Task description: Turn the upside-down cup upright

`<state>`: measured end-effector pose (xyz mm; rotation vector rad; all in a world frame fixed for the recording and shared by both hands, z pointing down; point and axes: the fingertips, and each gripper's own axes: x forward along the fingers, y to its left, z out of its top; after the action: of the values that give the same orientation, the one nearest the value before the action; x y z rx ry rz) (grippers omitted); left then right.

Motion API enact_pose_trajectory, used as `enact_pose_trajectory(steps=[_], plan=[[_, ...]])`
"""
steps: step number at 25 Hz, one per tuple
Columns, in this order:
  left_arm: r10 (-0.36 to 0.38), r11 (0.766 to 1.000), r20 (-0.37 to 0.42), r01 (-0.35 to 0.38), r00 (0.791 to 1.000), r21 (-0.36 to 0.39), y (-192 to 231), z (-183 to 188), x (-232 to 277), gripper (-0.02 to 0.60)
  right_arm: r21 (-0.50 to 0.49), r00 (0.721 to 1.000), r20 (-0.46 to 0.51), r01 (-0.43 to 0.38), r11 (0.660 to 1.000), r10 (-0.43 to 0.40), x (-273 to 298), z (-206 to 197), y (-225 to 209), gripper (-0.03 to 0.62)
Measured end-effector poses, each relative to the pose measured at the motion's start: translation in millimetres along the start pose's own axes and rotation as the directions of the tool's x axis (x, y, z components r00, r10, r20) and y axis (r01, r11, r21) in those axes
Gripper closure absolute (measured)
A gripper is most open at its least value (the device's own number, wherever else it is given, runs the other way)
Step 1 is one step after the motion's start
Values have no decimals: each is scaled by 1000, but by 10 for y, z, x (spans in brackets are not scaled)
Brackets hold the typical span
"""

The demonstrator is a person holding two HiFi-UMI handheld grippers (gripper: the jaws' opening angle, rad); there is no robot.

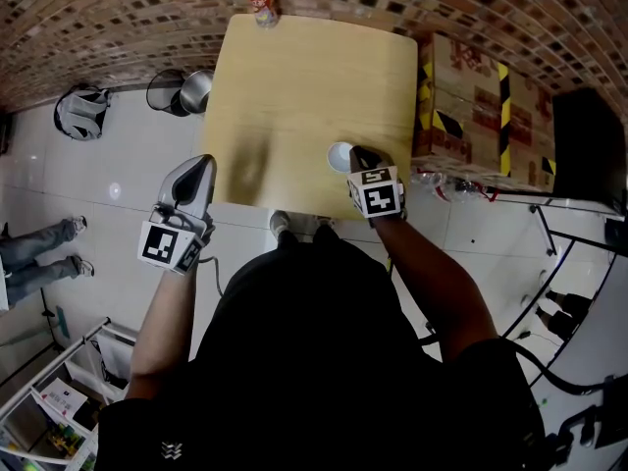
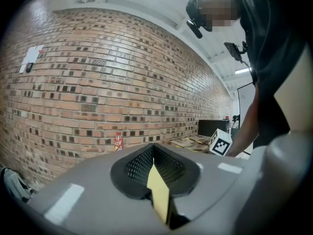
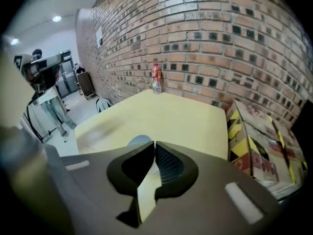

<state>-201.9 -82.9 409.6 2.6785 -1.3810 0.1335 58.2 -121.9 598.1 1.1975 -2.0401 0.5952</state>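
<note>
A small white cup (image 1: 339, 155) stands near the front right edge of the pale wooden table (image 1: 304, 77). My right gripper (image 1: 359, 156) is tilted down right against it from the right. In the right gripper view the jaws stand nearly together, with a thin whitish part of the cup pinched between them. The cup's round end (image 3: 137, 141) shows just past the left jaw of the right gripper (image 3: 154, 150). I cannot tell which way up the cup is. My left gripper (image 1: 203, 165) hovers by the table's front left corner, shut and empty, with its tips meeting (image 2: 153, 150).
A red-labelled bottle (image 1: 261, 0) stands at the table's far edge by the brick wall. Cardboard boxes with black-and-yellow tape (image 1: 471, 96) sit right of the table. A metal bin (image 1: 196, 91) and a bag (image 1: 80, 111) lie on the floor to the left, where a person's legs (image 1: 39, 253) show.
</note>
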Motion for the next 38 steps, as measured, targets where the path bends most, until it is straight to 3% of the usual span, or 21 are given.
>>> enact_pose_trajectory(steps=[9,16,19,26,32,38], plan=[[-13,1000,36,13,999,-2,36,73,-27,580,-108,999,-22,24,994,-27,72,-77,248,580],[7,1000,5,-7,1000,6,94,32,-64,580,-128,976,12,218,967,-219,-54,22,-133,580],[11,1000,1,-11,1000,8,113,3,-51,580,-143,964,-22,261,955,-266,-68,-23,-279,580],[-17,1000,43,17,999,2,60,103,7,580,-139,982,-85,154,978,-167,47,-171,25,579],[-2,1000,-7,3,1000,19,91,16,-42,580,-27,998,-40,51,998,-52,221,-235,231,576],[-28,1000,22,28,999,11,49,88,-31,580,-11,998,-38,43,999,-43,363,-264,323,572]])
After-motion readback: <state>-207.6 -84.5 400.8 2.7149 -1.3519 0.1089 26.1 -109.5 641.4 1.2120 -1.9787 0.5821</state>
